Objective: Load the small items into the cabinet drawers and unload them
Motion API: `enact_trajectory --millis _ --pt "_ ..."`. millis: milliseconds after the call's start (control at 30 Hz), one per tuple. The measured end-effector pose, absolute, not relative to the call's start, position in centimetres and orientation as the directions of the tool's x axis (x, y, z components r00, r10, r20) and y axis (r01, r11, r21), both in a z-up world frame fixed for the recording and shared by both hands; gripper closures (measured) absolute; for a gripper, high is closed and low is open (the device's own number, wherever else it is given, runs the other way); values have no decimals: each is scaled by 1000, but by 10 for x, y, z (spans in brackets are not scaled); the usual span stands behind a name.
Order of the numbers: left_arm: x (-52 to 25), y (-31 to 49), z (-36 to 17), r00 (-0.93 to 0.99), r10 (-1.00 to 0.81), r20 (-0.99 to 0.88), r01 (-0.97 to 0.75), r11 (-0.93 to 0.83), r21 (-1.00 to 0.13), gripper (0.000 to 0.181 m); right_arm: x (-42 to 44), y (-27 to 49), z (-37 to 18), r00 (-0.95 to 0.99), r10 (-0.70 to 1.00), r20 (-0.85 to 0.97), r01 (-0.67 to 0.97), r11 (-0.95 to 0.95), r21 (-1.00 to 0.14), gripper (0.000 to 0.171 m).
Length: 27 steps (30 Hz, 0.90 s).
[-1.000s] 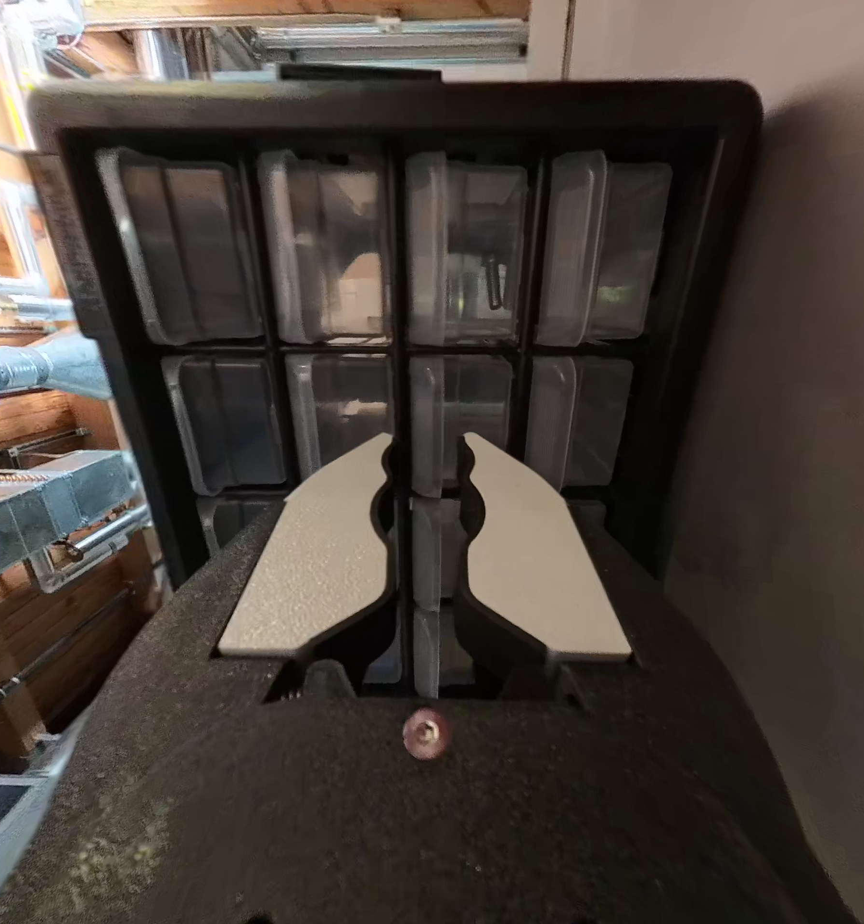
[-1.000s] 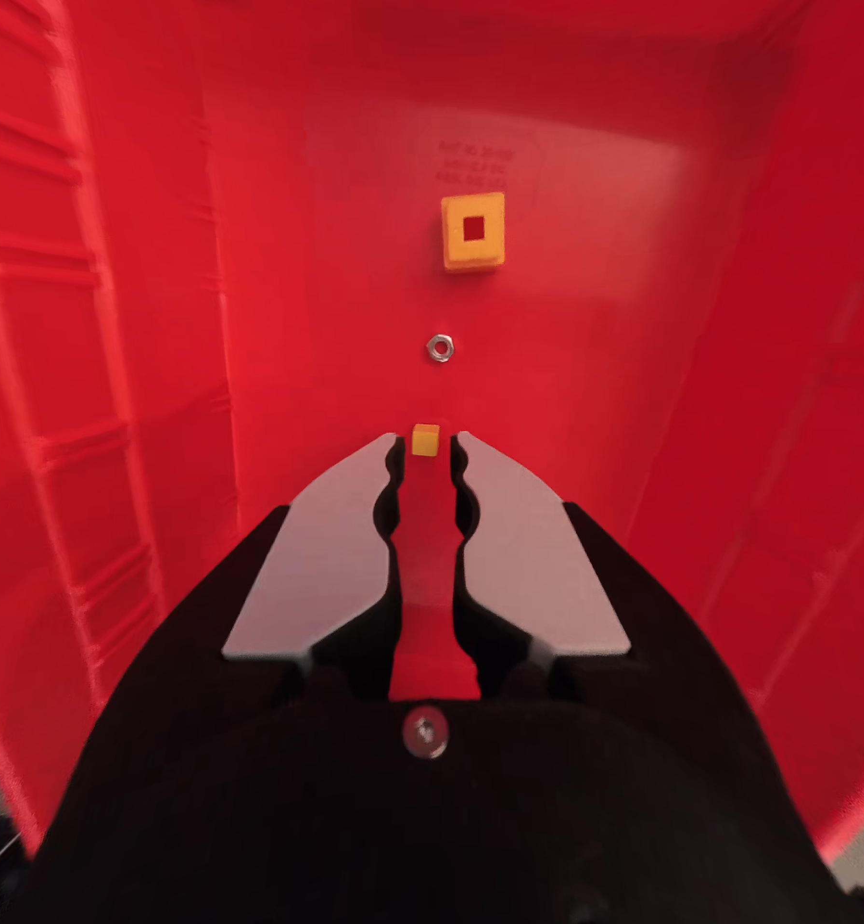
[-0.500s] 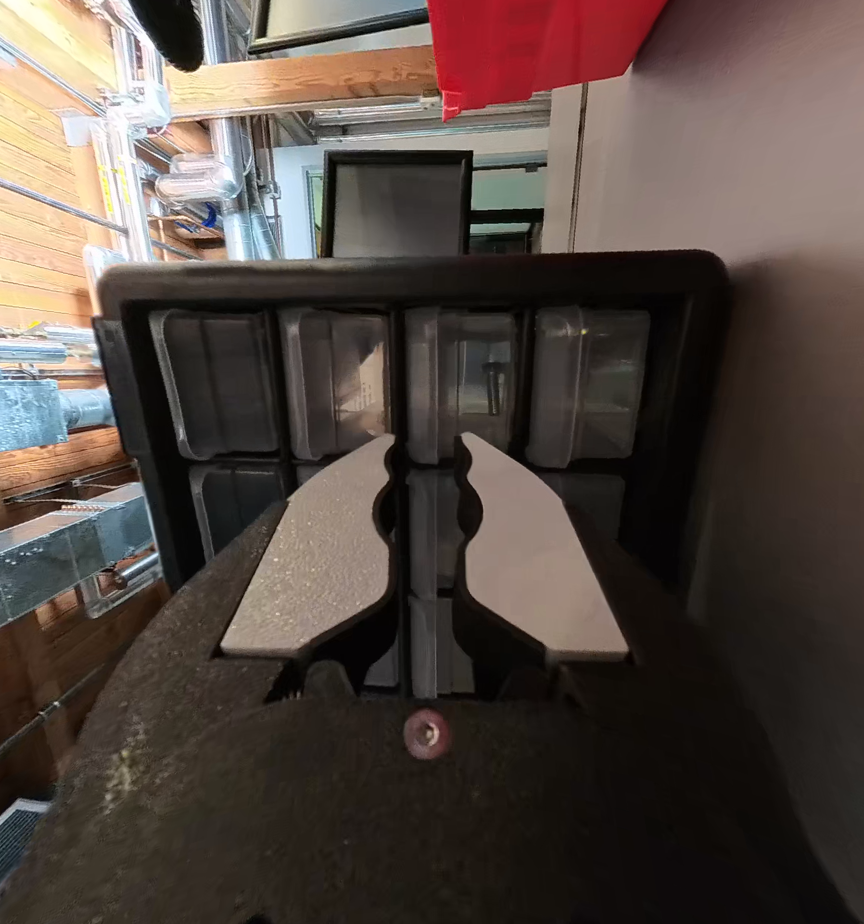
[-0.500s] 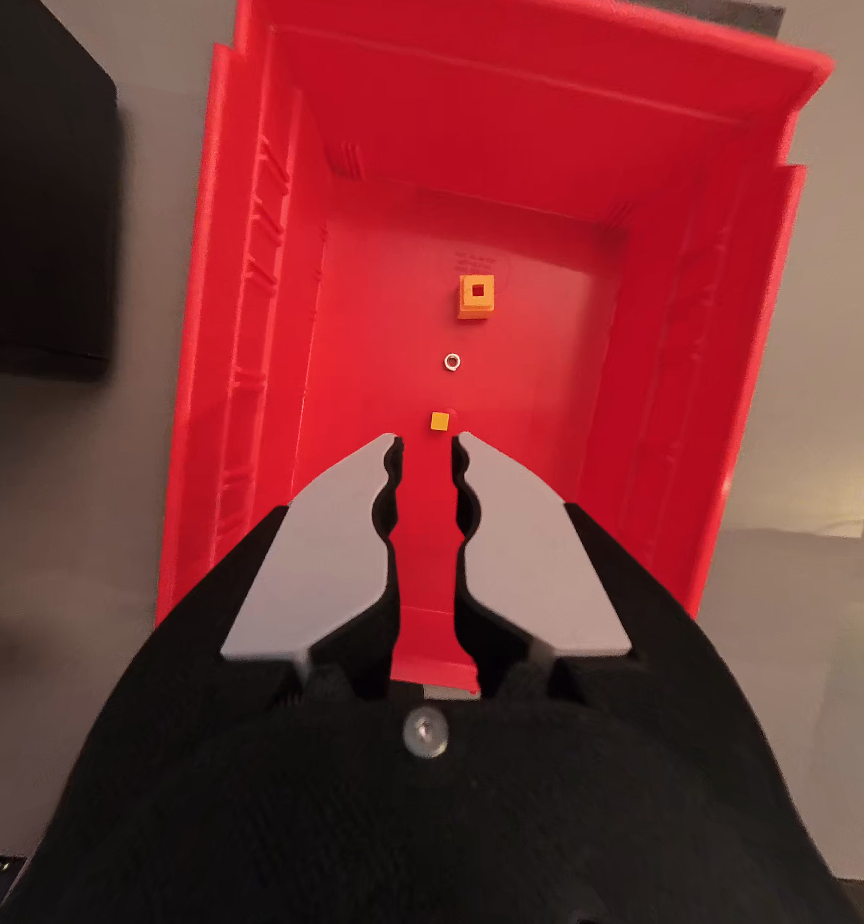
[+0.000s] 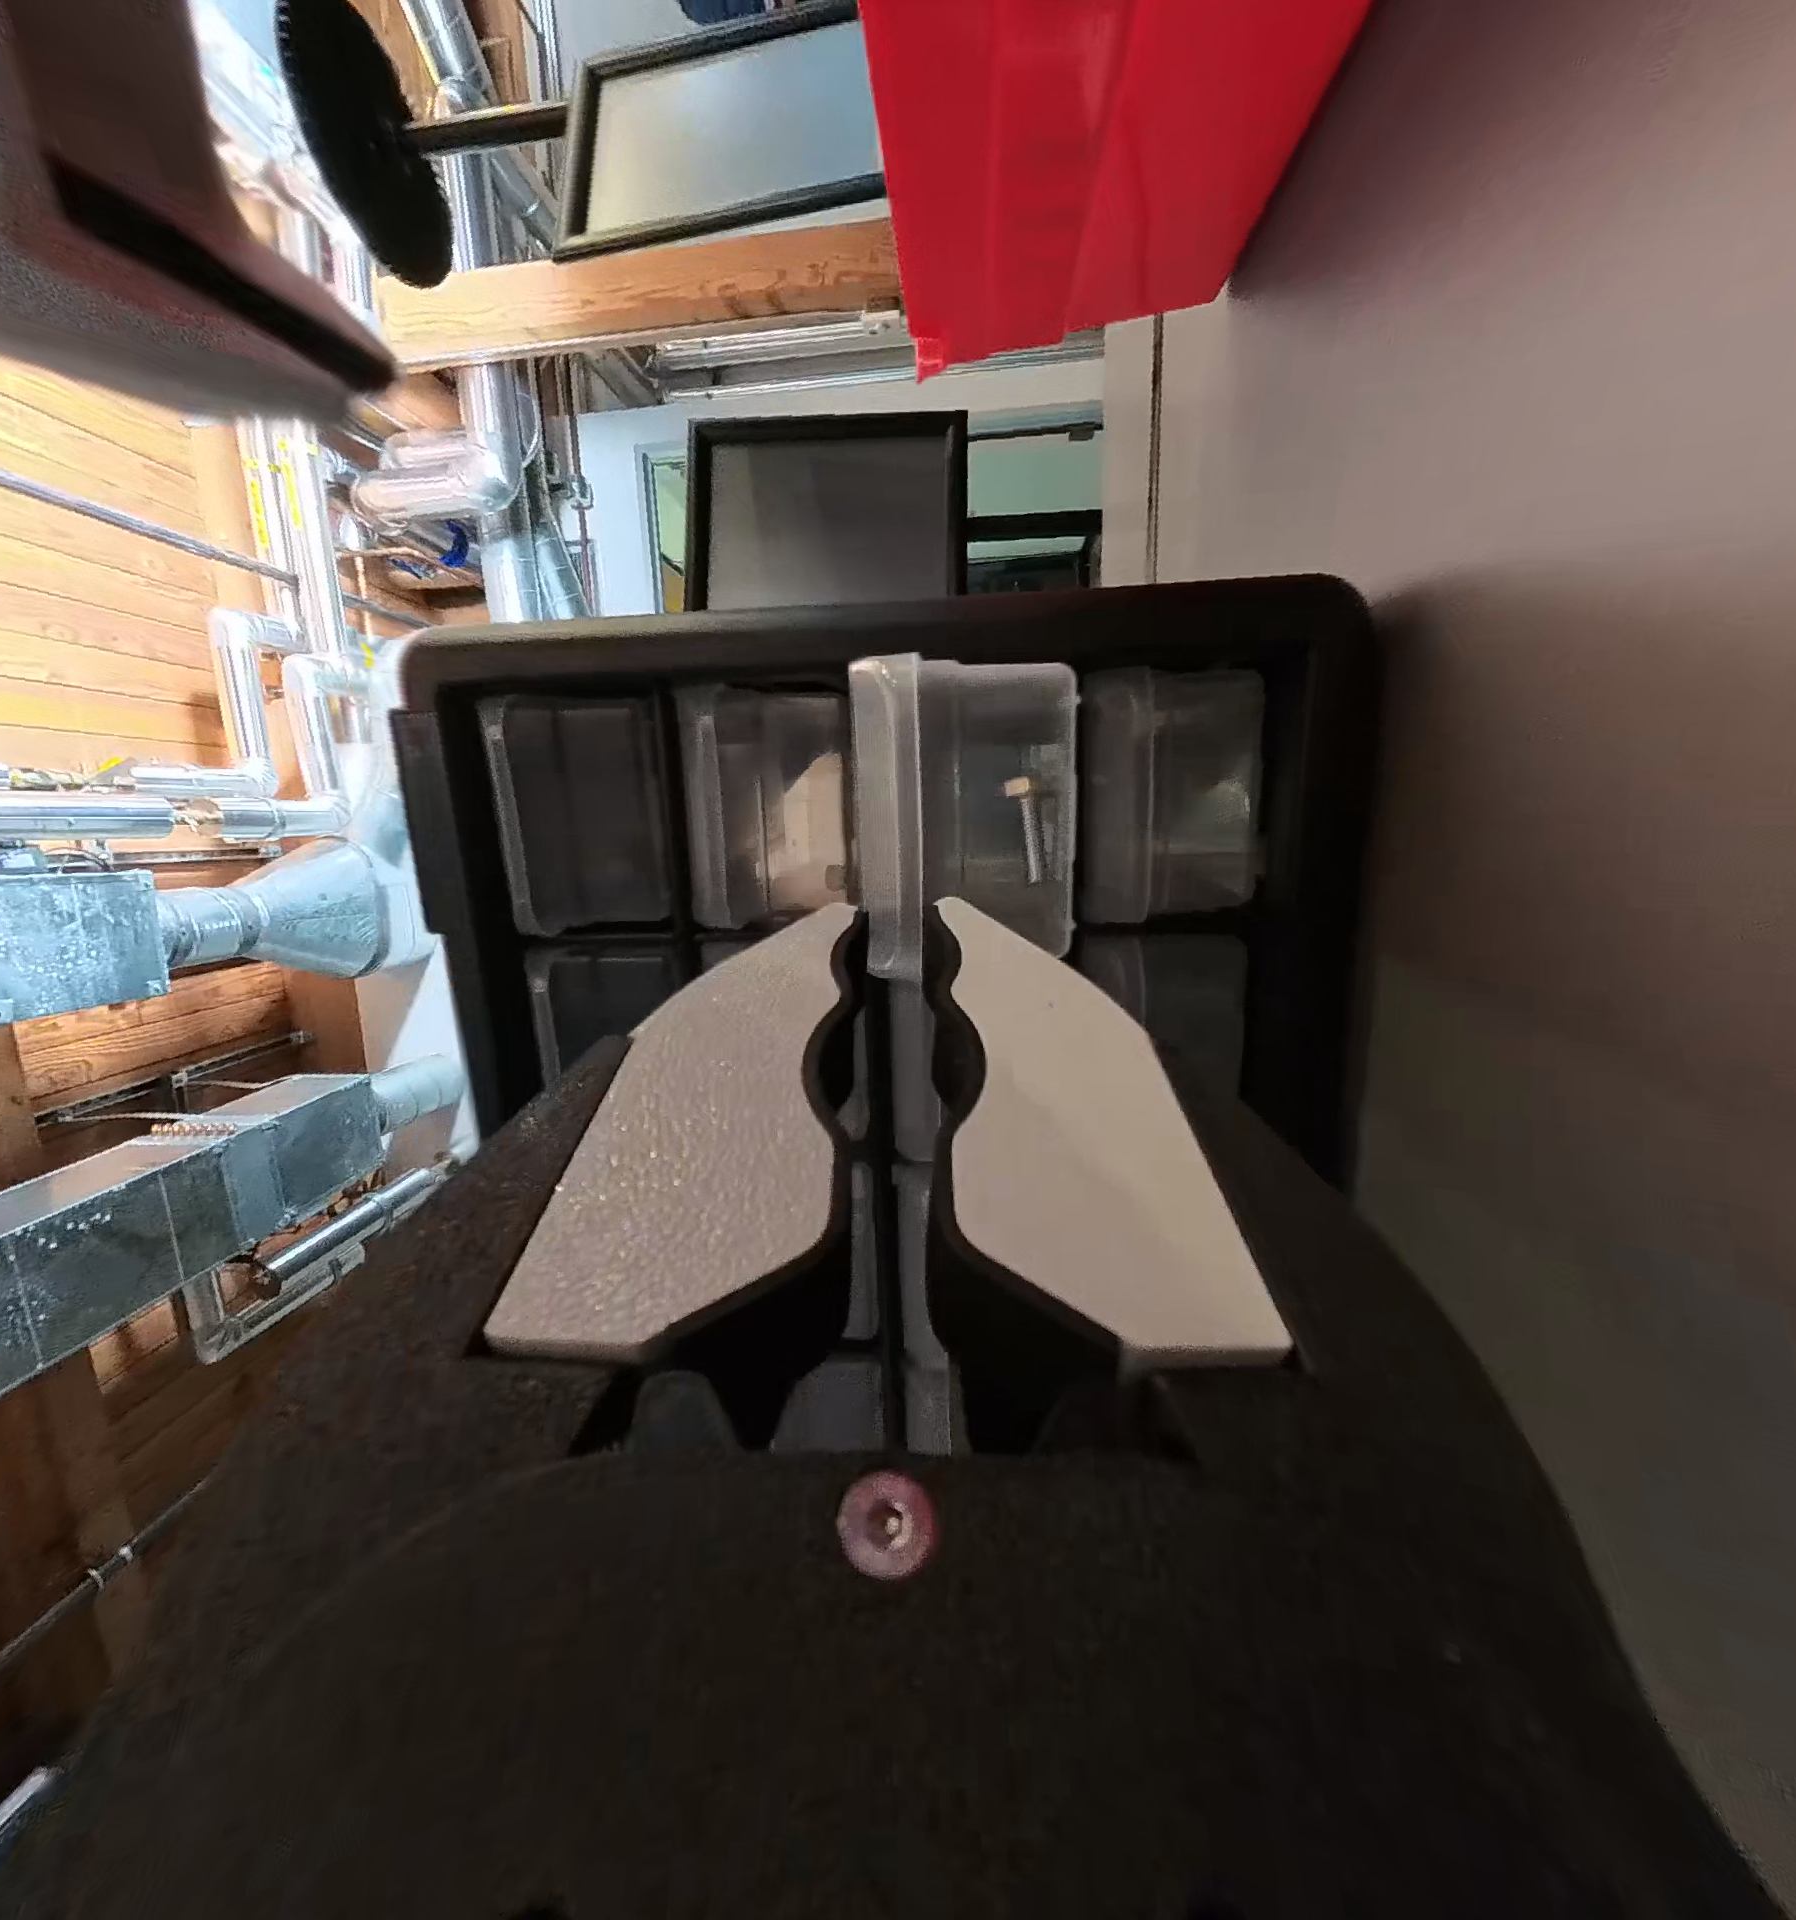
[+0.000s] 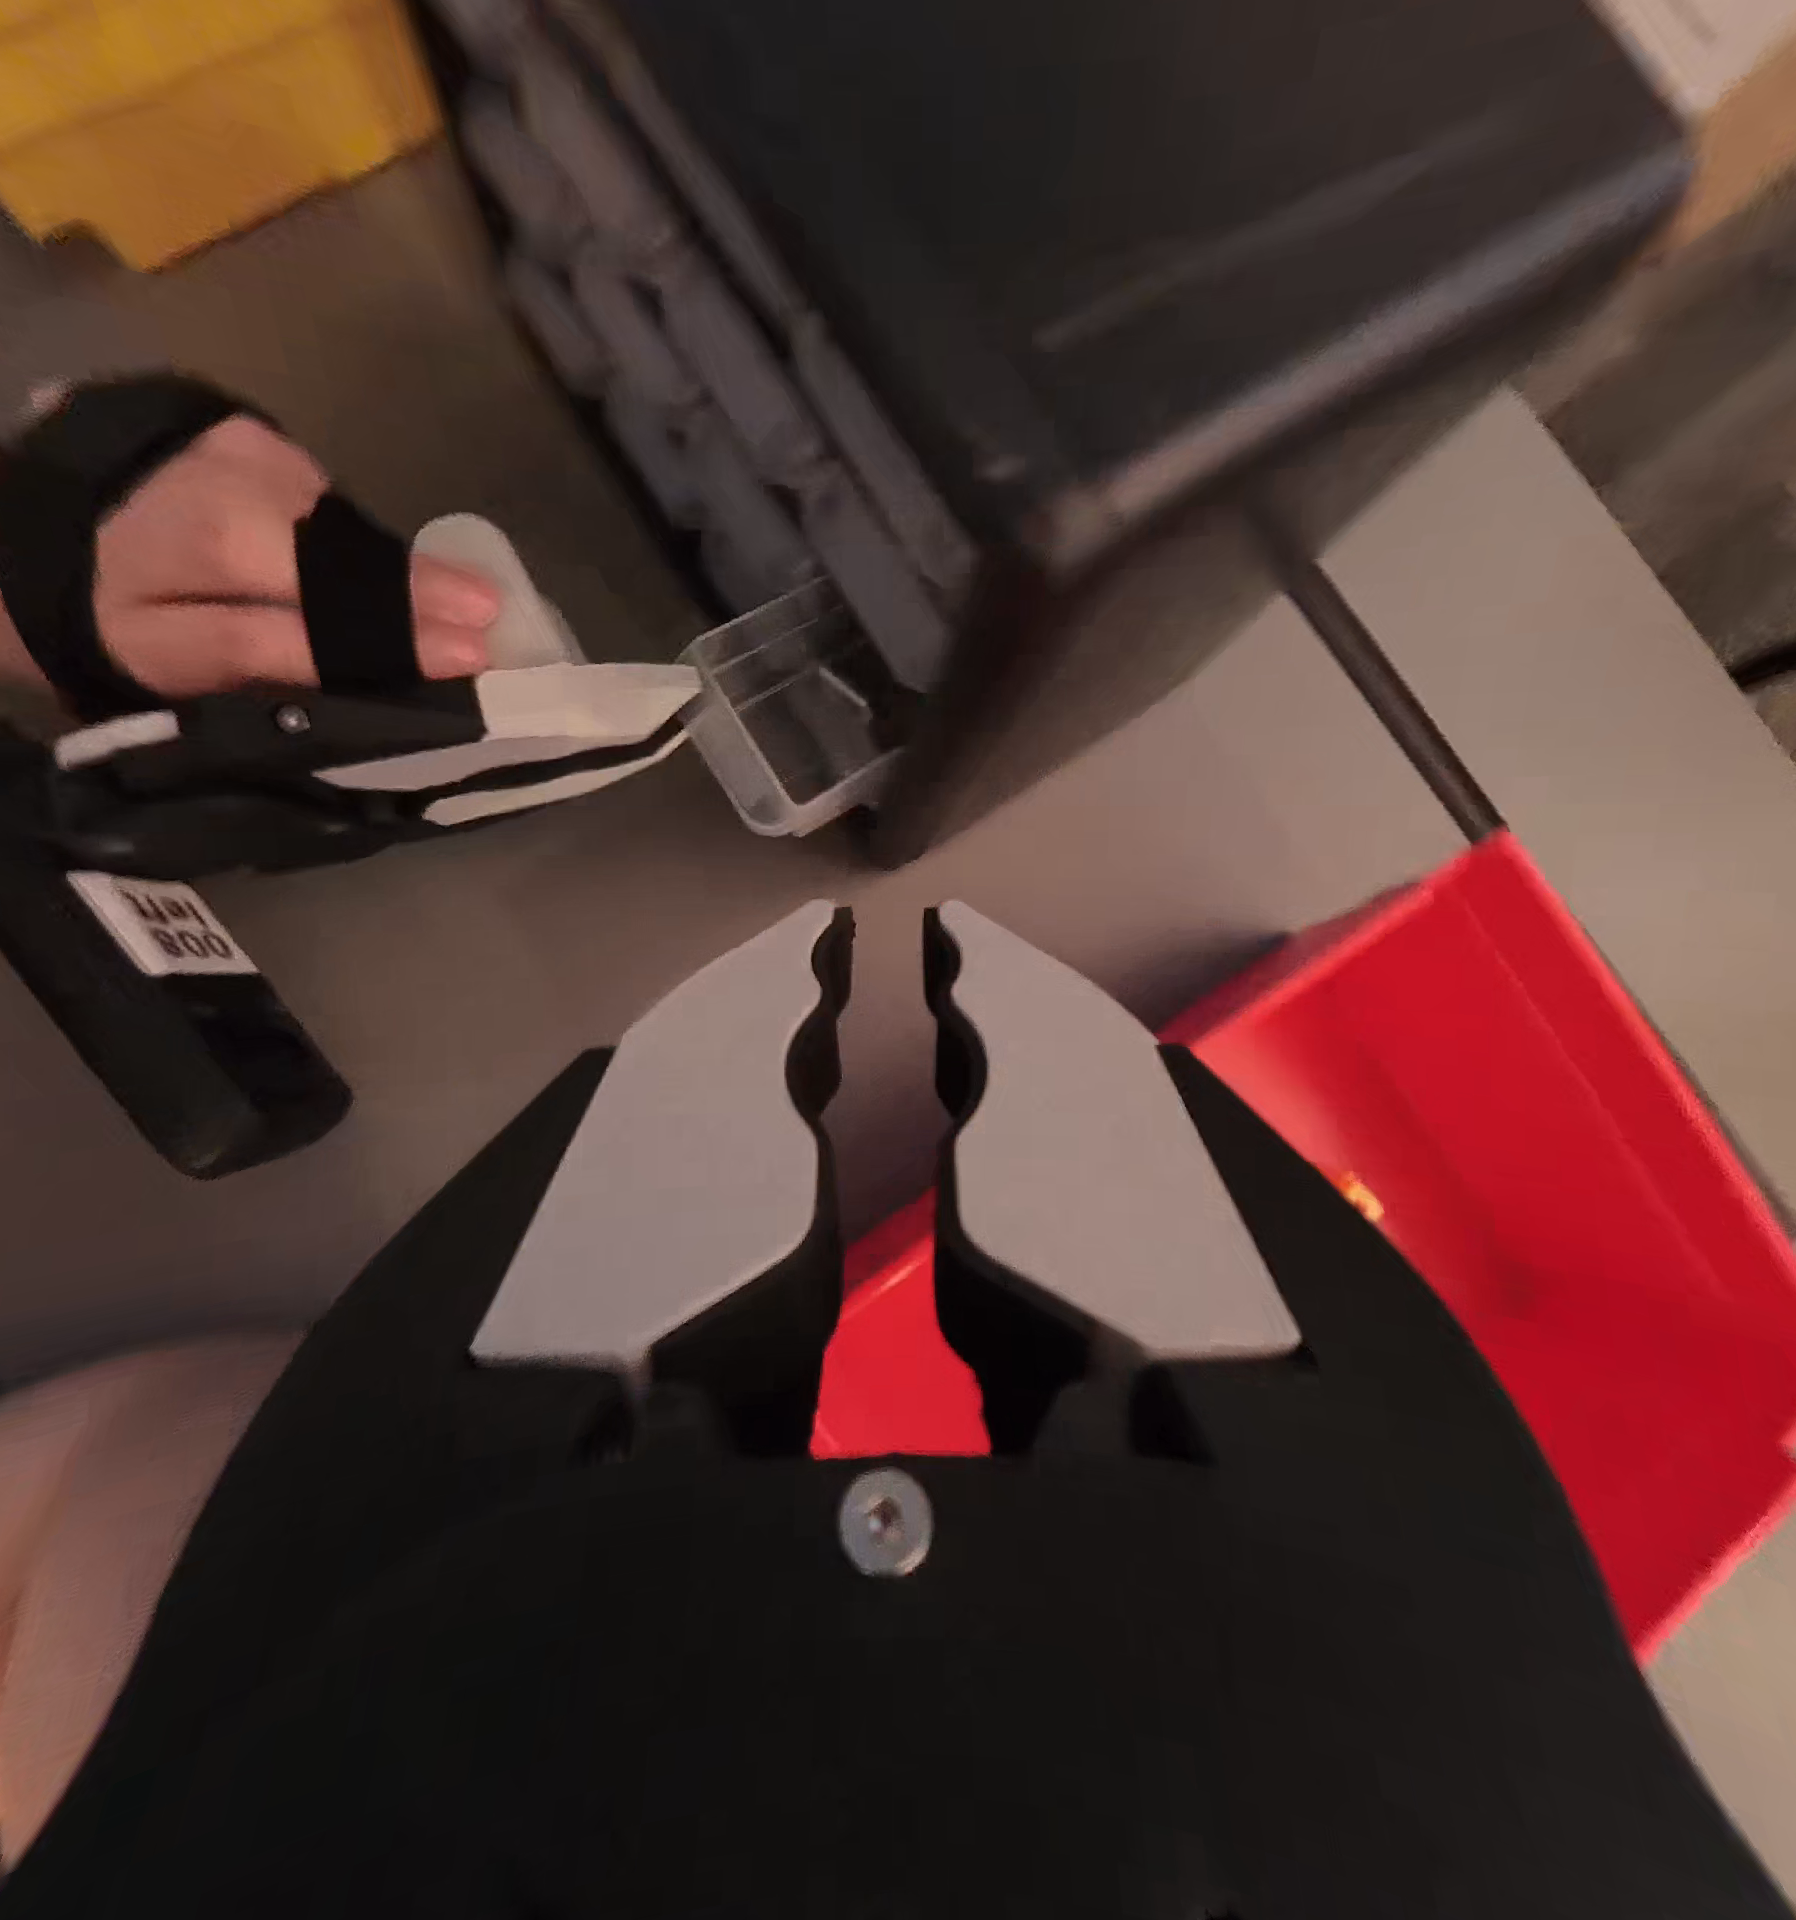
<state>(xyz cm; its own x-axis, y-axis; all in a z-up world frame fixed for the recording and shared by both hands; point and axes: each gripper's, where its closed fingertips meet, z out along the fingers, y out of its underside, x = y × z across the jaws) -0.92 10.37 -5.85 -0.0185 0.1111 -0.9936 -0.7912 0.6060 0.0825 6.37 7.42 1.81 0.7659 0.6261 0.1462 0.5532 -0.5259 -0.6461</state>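
The black cabinet (image 5: 1330,831) holds rows of clear drawers. My left gripper (image 5: 892,914) is shut on the handle (image 5: 889,810) of one clear drawer (image 5: 1008,790), which is pulled partway out. A small bolt (image 5: 1027,831) lies inside it. In the right wrist view the same drawer (image 6: 790,748) sticks out of the cabinet (image 6: 1133,260), with the left gripper (image 6: 681,707) on its front. My right gripper (image 6: 889,914) is slightly open and empty, above the grey table between the drawer and the red bin (image 6: 1445,1195).
The red bin also shows in the left wrist view (image 5: 1081,156), beyond the cabinet. A yellow bin (image 6: 177,114) stands at the far left of the table. A person's strapped hand (image 6: 198,561) holds the left gripper. The right wrist view is blurred. My hands' fingertips stand some 12 centimetres from each other.
My left gripper closed on a drawer handle and pulled the drawer out. My right gripper rose out of the red bin, leaving the small items there, and swung toward the cabinet.
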Motion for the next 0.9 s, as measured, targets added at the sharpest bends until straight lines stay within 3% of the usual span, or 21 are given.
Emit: enact_trajectory --millis 167,467,900 --pt "-17 85 -58 -41 78 -996 -789 610 81 172 20 87 -18 576 784 234 781 -443 -440 160" --pt "-20 69 -64 -74 67 -995 -781 617 99 171 -1 104 -76 527 835 158 849 -510 -139 161" --pt "-20 65 -65 -83 34 -996 -773 628 86 171 -10 106 -94 448 879 162 894 -444 -61 162"
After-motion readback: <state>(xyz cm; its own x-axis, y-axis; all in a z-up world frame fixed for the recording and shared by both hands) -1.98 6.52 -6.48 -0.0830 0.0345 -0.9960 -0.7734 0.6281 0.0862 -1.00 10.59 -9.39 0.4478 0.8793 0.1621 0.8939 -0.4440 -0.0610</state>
